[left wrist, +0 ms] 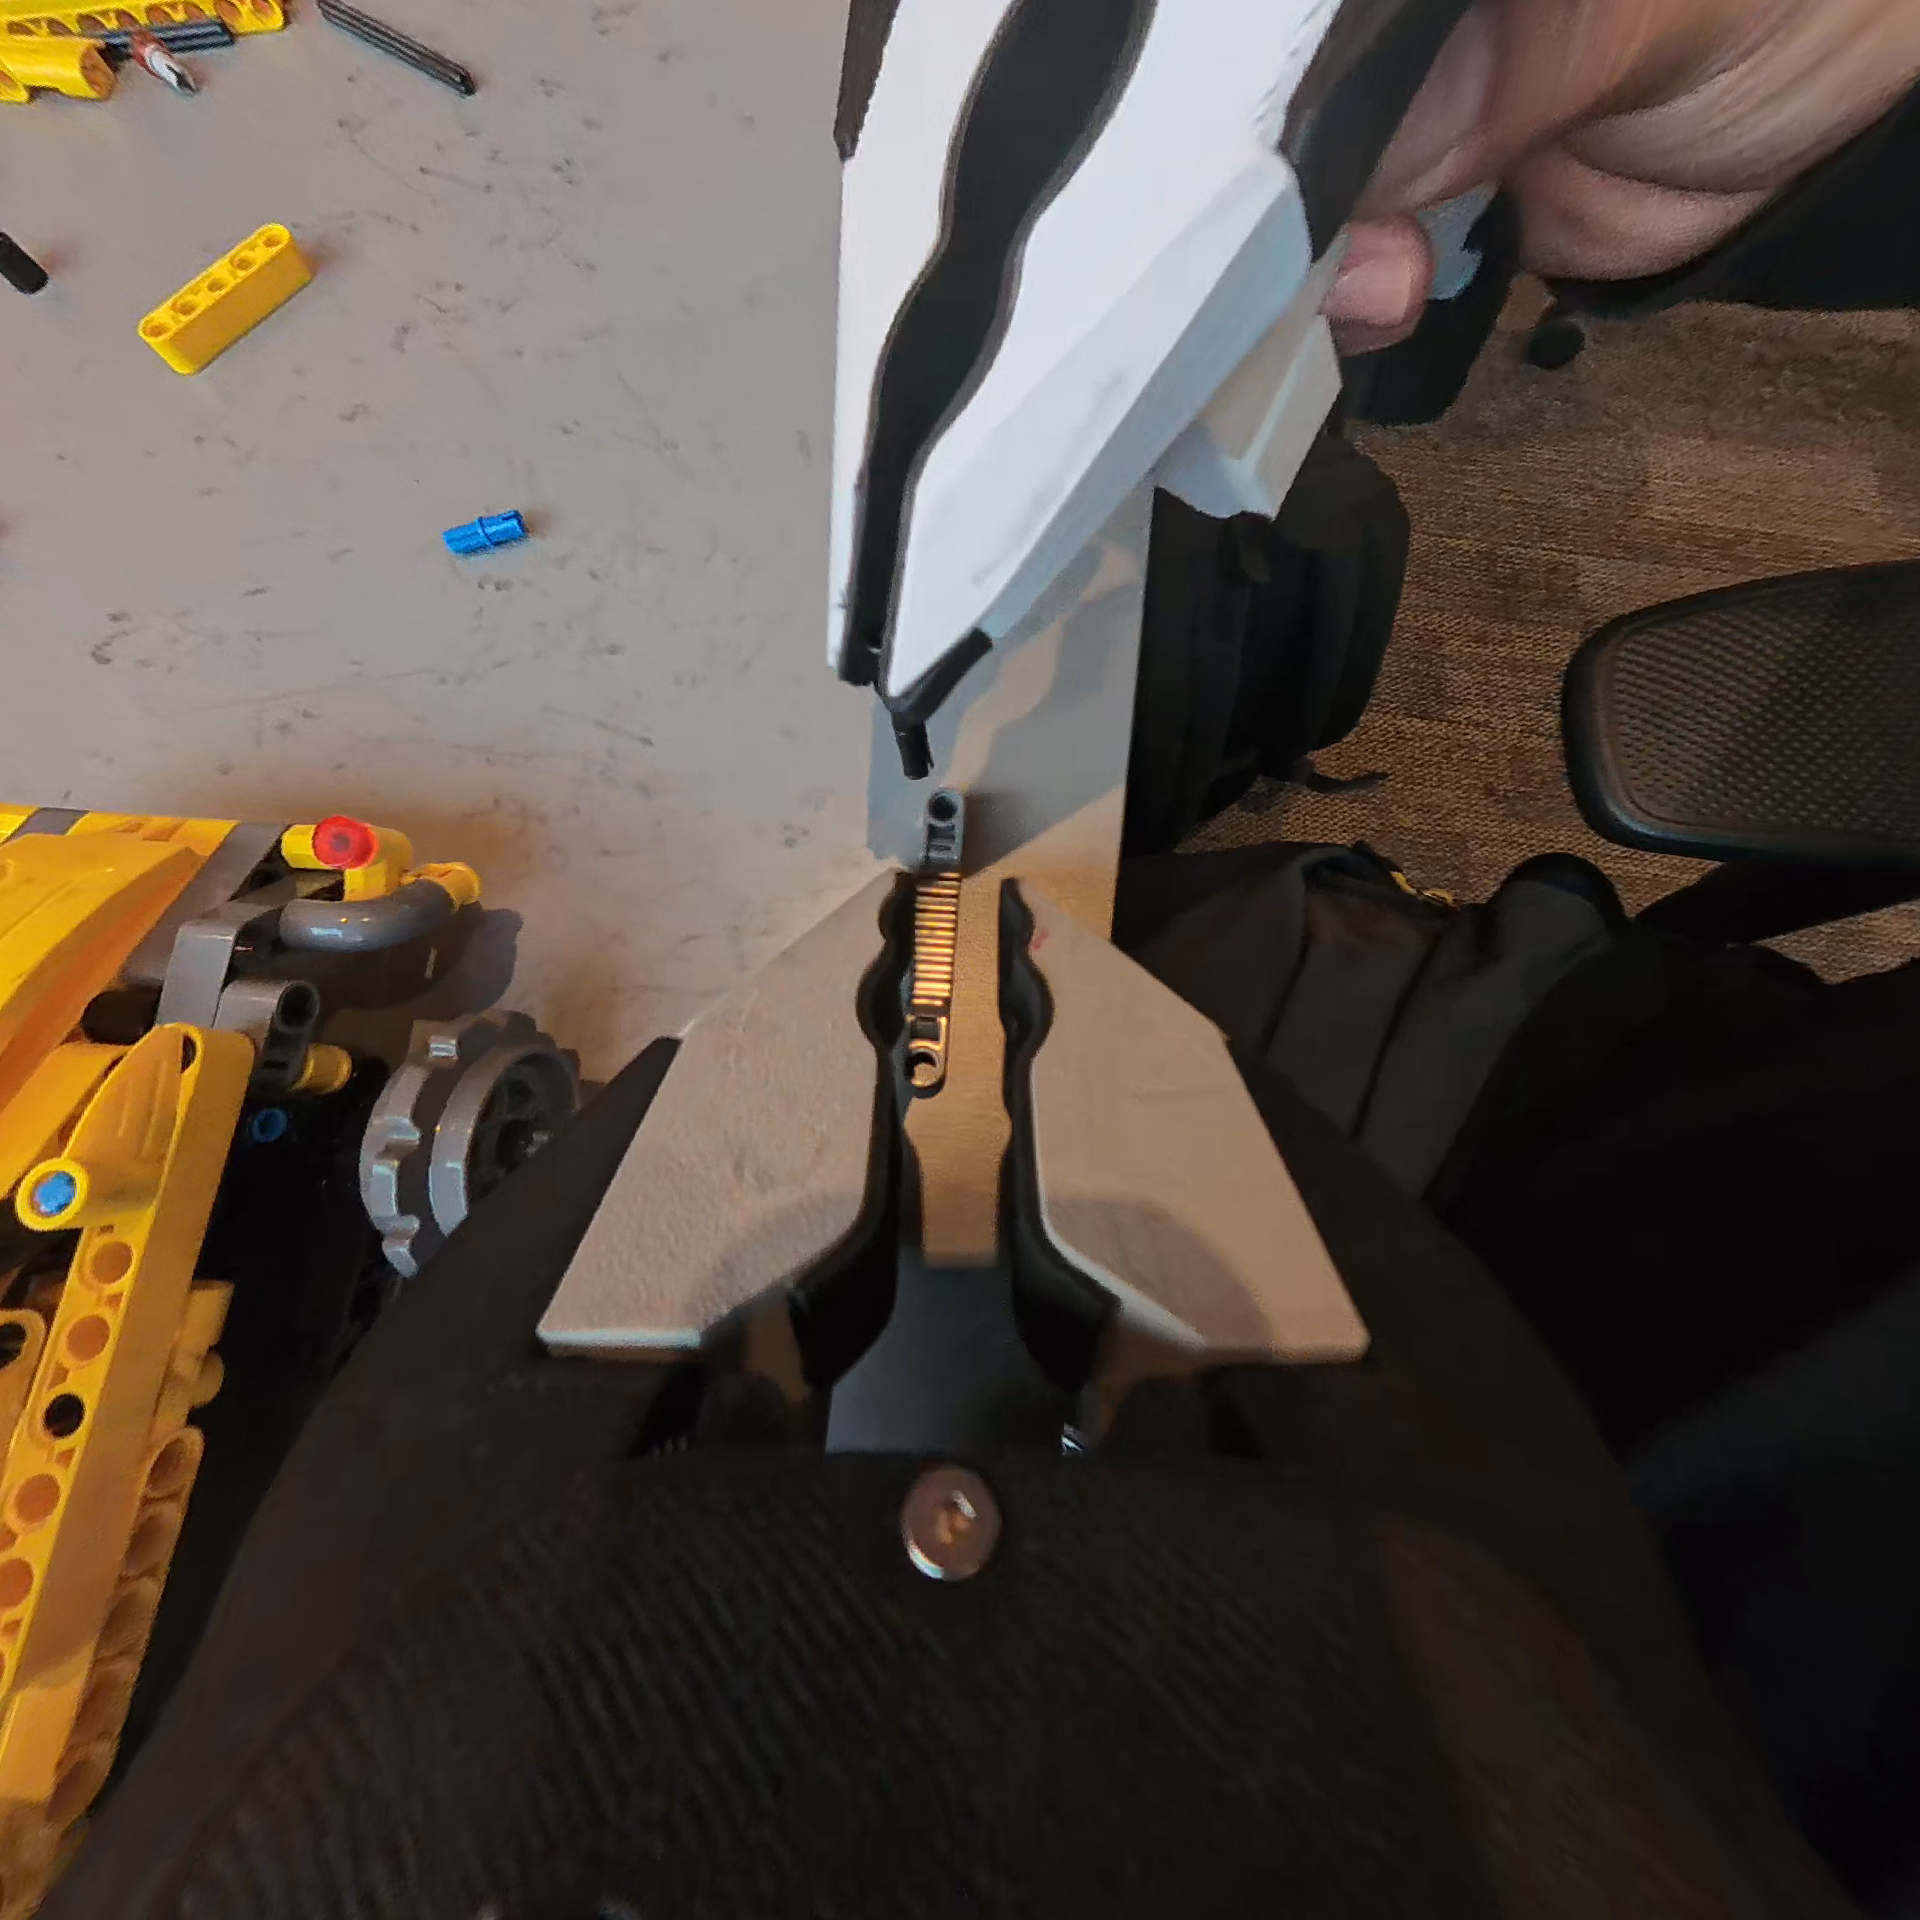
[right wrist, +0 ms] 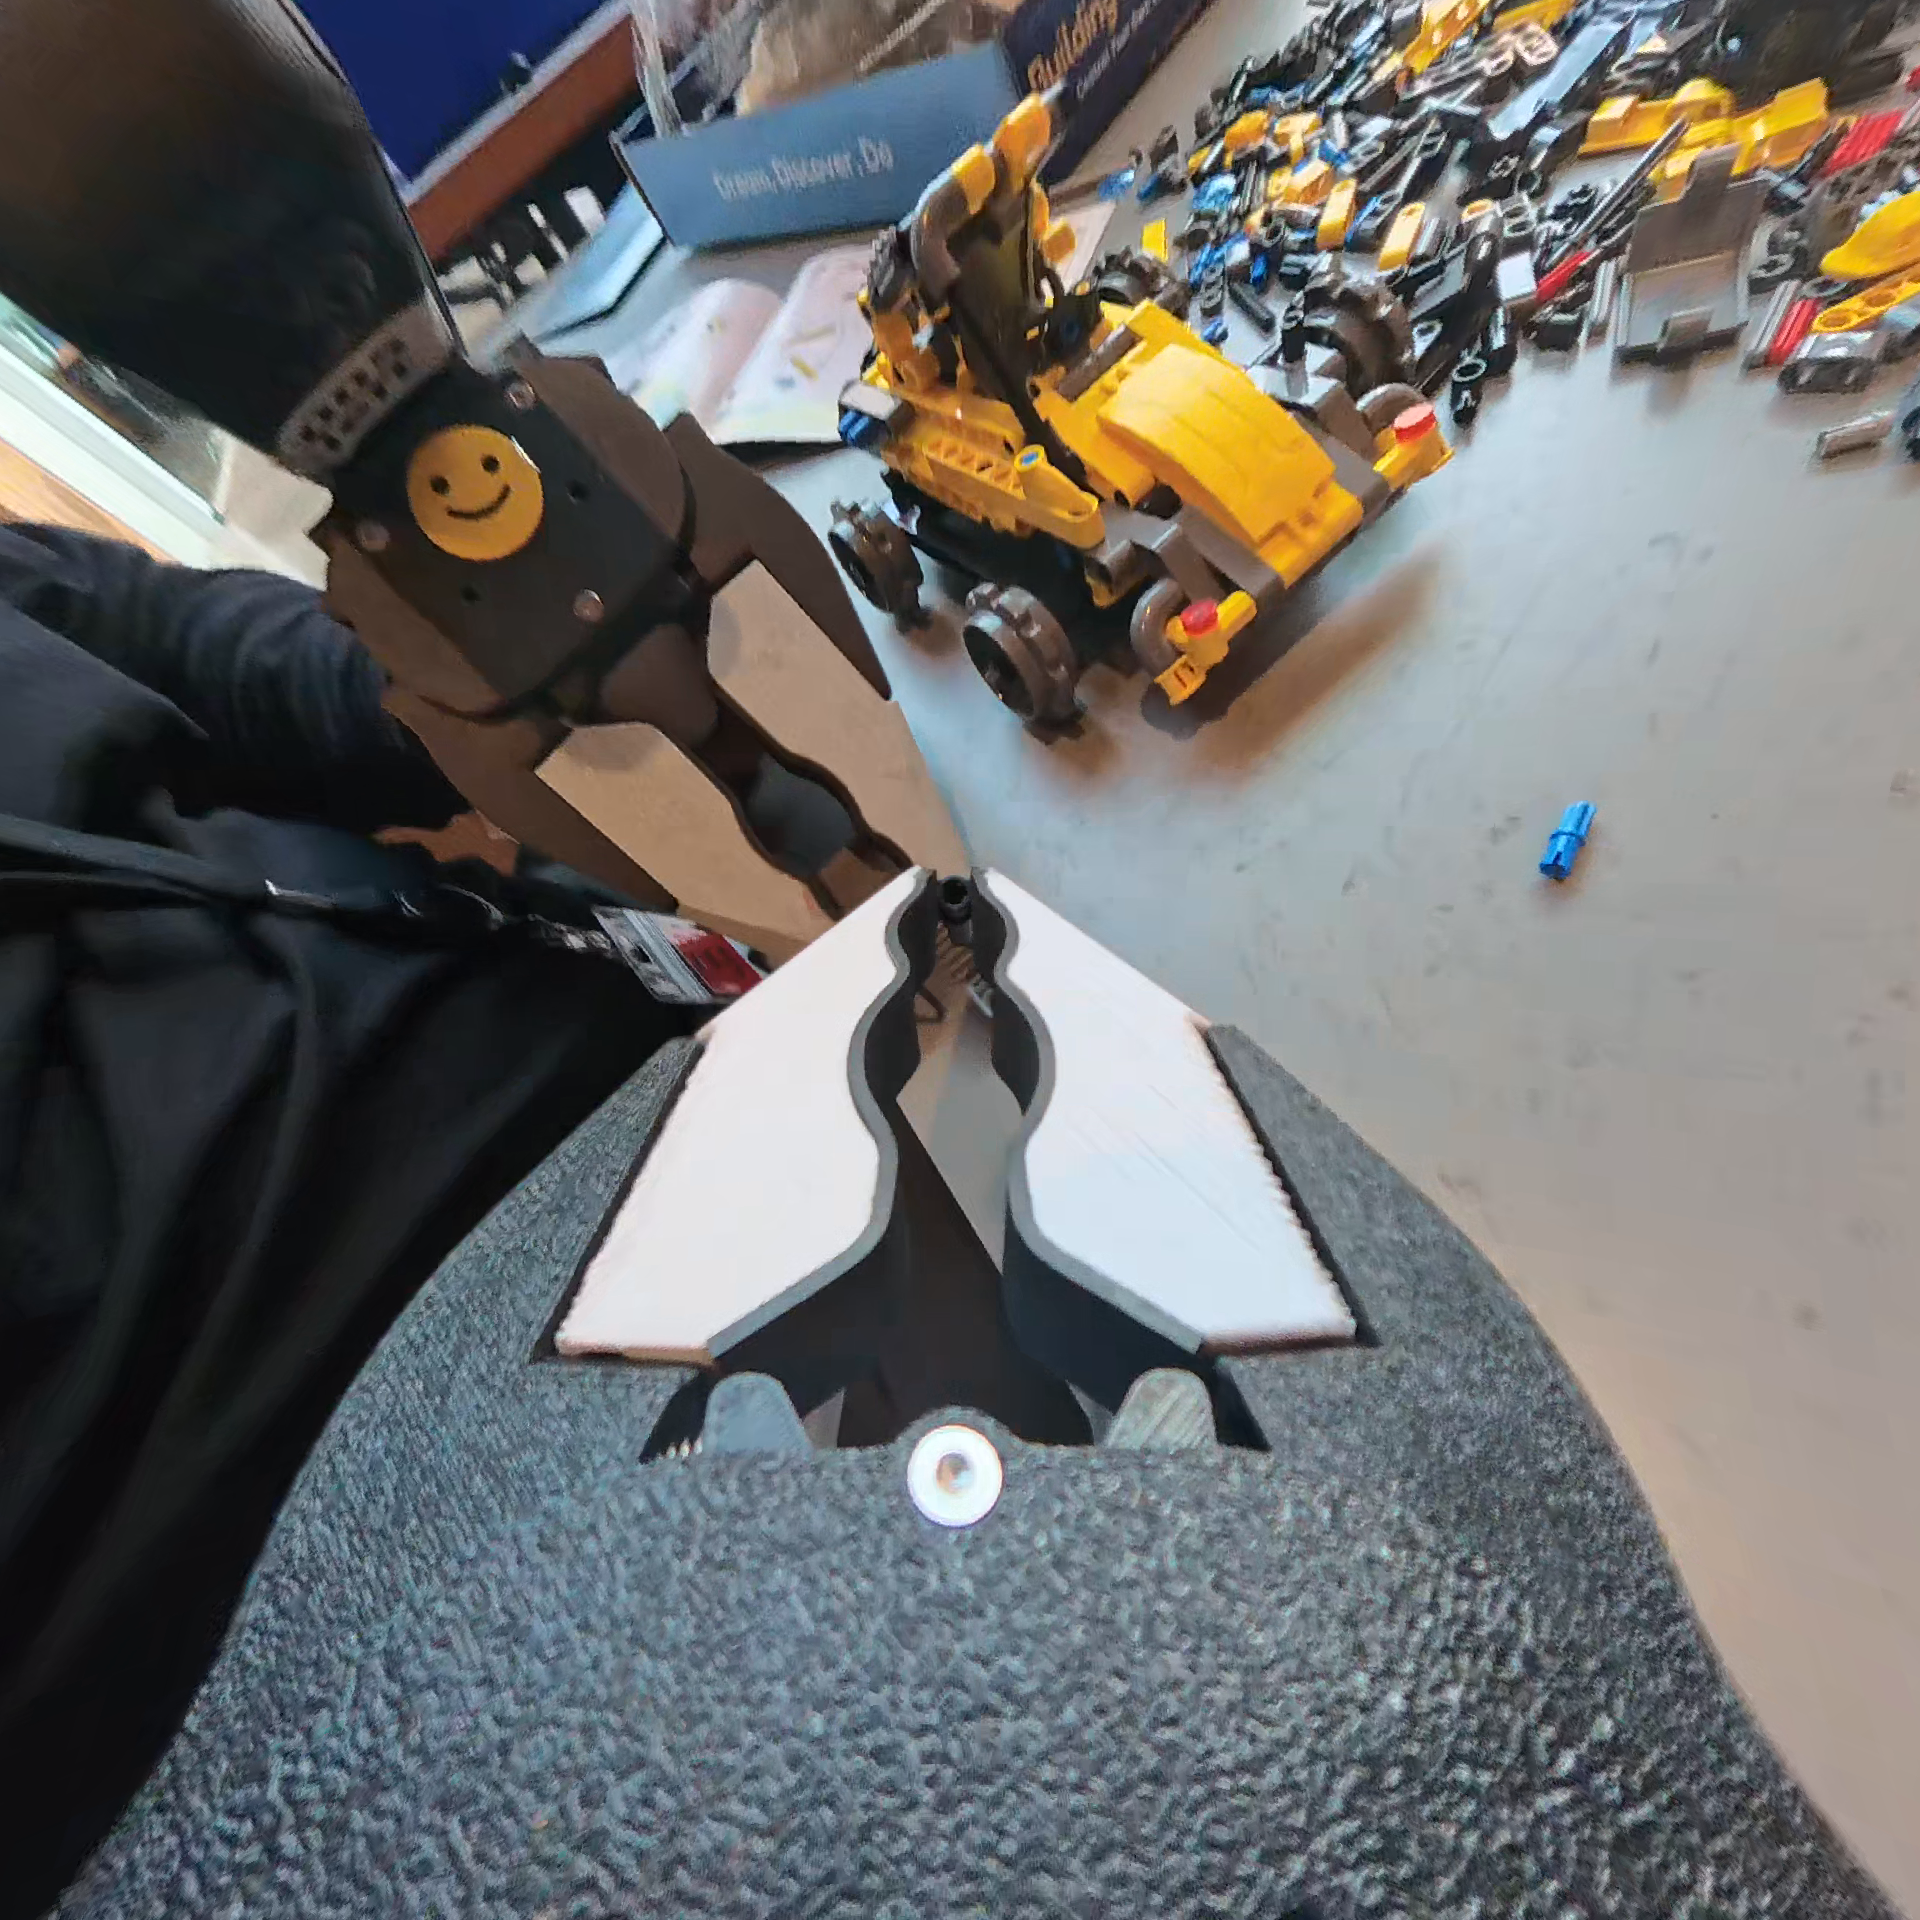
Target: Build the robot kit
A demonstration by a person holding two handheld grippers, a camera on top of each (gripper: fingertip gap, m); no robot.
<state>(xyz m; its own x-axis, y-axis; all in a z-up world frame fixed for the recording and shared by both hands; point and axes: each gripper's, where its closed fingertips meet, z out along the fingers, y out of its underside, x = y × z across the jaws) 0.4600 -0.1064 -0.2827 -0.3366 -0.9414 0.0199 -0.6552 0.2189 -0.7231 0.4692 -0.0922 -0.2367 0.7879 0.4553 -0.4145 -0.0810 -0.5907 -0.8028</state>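
Note:
My left gripper (left wrist: 943, 883) is shut on a dark grey toothed rack piece (left wrist: 935, 935), whose holed end (left wrist: 943, 810) sticks out past the tips. My right gripper (left wrist: 902, 717) comes down from above in the left wrist view, shut on a small black pin (left wrist: 912, 750) that hangs just above the rack's holed end. In the right wrist view the right gripper (right wrist: 954, 894) holds the black pin (right wrist: 952, 896) at its tips, and the left gripper (right wrist: 862, 883) meets it from the upper left. Both hover at the grey table's edge (left wrist: 1127, 727).
A yellow and grey brick vehicle (right wrist: 1122, 468) stands on the table, also at the left in the left wrist view (left wrist: 156, 1091). A blue pin (left wrist: 484, 532) (right wrist: 1565, 840) and a yellow beam (left wrist: 227, 297) lie loose. Many loose parts (right wrist: 1558, 187) lie far off. A chair (left wrist: 1756, 707) stands right. My right fingertips sit around 5 cm from my left ones.

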